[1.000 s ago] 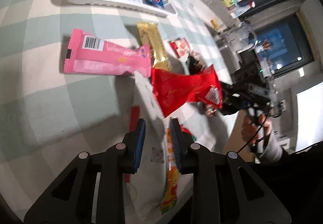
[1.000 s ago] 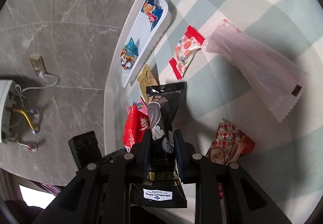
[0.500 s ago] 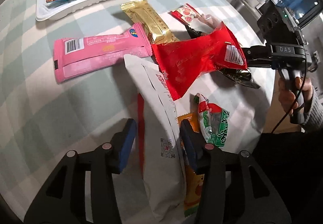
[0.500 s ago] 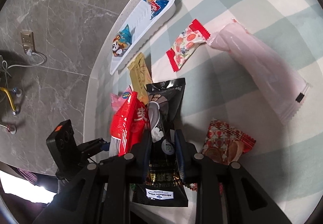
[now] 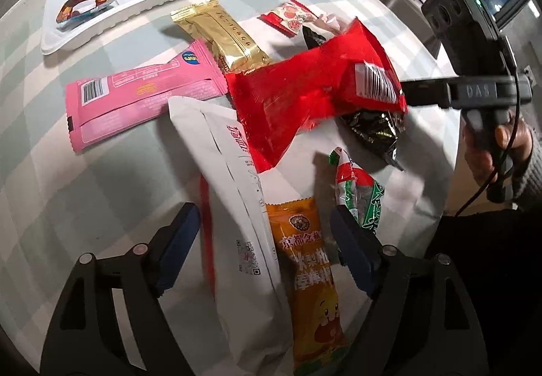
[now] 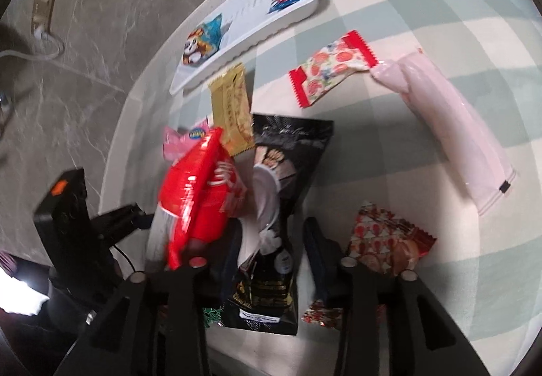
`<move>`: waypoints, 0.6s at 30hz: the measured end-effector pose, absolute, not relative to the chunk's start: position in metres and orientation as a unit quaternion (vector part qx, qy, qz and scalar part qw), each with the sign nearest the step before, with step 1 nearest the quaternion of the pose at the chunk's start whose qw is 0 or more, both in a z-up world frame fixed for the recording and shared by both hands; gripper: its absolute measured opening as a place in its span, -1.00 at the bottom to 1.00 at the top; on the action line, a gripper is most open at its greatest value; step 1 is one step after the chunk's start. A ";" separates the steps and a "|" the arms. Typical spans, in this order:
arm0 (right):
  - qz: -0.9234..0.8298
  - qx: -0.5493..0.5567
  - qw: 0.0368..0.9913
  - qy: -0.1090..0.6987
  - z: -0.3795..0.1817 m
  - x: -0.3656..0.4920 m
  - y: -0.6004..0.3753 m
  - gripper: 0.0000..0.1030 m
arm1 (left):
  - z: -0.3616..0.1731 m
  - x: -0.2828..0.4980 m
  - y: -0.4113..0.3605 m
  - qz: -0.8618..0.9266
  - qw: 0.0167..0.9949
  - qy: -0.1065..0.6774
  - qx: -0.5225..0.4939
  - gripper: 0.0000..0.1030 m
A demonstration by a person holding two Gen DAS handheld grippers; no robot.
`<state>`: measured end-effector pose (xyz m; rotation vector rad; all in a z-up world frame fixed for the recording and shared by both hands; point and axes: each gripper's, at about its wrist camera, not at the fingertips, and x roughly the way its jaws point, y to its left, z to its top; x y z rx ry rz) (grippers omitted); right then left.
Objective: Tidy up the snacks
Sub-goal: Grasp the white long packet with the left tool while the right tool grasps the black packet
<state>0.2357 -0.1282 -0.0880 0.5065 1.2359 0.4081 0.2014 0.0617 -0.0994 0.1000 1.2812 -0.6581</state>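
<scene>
The left gripper (image 5: 262,245) opens around a white packet (image 5: 233,206); the right gripper (image 6: 271,252) opens off a glossy black packet (image 6: 281,193).

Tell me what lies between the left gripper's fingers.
In the left wrist view, a white packet and an orange packet lie between the opening left gripper.

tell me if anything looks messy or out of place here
Yes. Only two packets lie in the white tray; the rest sprawl on the tablecloth, and the red bag is heaped askew over the white packet and black packet.
</scene>
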 end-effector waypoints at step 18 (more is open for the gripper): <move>0.175 0.237 0.766 0.571 -0.090 0.234 -0.133 -0.30 | -0.100 0.213 0.096 -0.275 0.764 0.583 -0.007 -0.47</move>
